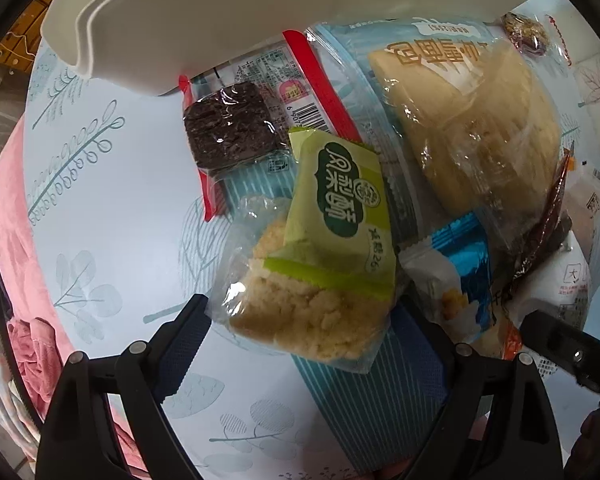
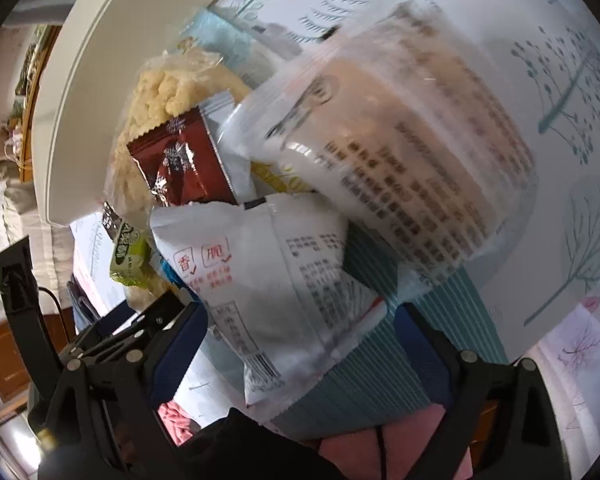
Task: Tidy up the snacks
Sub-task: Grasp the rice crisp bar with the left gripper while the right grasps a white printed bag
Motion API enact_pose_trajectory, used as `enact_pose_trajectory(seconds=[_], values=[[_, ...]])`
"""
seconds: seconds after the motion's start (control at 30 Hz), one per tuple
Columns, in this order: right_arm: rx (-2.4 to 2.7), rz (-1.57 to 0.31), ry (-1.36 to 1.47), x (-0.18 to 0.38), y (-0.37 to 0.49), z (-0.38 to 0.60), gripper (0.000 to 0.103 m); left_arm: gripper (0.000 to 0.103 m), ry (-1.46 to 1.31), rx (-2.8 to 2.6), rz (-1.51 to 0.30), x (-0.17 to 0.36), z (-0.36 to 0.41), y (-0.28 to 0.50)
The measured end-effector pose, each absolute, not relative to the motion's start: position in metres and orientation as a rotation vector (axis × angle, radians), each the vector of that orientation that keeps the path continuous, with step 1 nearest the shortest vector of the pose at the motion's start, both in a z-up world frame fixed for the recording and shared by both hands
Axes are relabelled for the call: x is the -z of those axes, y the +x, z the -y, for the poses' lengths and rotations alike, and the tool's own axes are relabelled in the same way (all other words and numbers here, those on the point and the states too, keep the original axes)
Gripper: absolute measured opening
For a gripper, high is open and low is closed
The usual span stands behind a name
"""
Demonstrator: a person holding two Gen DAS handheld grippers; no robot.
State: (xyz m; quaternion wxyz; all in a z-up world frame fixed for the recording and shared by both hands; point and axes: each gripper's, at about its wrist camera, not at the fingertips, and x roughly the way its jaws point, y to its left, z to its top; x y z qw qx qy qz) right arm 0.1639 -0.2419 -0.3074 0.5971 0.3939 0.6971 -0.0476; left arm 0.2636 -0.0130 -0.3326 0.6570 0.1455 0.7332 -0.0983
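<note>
A heap of wrapped snacks lies on a leaf-print tablecloth. In the left wrist view my left gripper (image 1: 300, 320) is open around a clear pack of crumbly yellow cake (image 1: 296, 316), with a green packet (image 1: 340, 200) lying on it. Beyond are a dark brownie pack (image 1: 230, 126), a large pale bread bag (image 1: 472, 120) and a blue-white packet (image 1: 456, 280). In the right wrist view my right gripper (image 2: 300, 328) is open around a white packet with red print (image 2: 268, 280). A blurred clear bag of beige snack (image 2: 400, 140) and a dark red packet (image 2: 180, 164) lie beyond.
A white tray (image 1: 220, 12) stands at the far edge of the heap; it also shows in the right wrist view (image 2: 84, 92). A blue striped bag (image 1: 364, 392) lies under the snacks. Pink cloth (image 1: 16, 240) hangs at the table's left edge.
</note>
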Motion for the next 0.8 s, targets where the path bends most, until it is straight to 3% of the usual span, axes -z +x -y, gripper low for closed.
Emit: enact_pose_trajectory(seconds=[0.1, 0.2, 0.33, 0.5, 0.8], values=[[0.093, -1.642, 0.888, 0.309, 0.170, 0.236, 0.095, 0.088, 0.307, 0.227, -1.669, 0.336, 0.009, 0.268], [0.093, -1.655, 0.869, 0.309, 0.174, 0.234, 0.079, 0.082, 0.282, 0.225, -1.671, 0.338, 0.003, 0.272], [0.112, -1.667, 0.872, 0.311, 0.179, 0.233, 0.069, 0.074, 0.233, 0.235, -1.679, 0.335, -0.008, 0.275], [0.112, -1.673, 0.844, 0.307, 0.170, 0.244, 0.063, 0.071, 0.237, 0.220, -1.676, 0.334, -0.010, 0.272], [0.112, -1.642, 0.779, 0.279, 0.156, 0.228, 0.061, 0.070, 0.187, 0.184, -1.680, 0.316, -0.029, 0.244]])
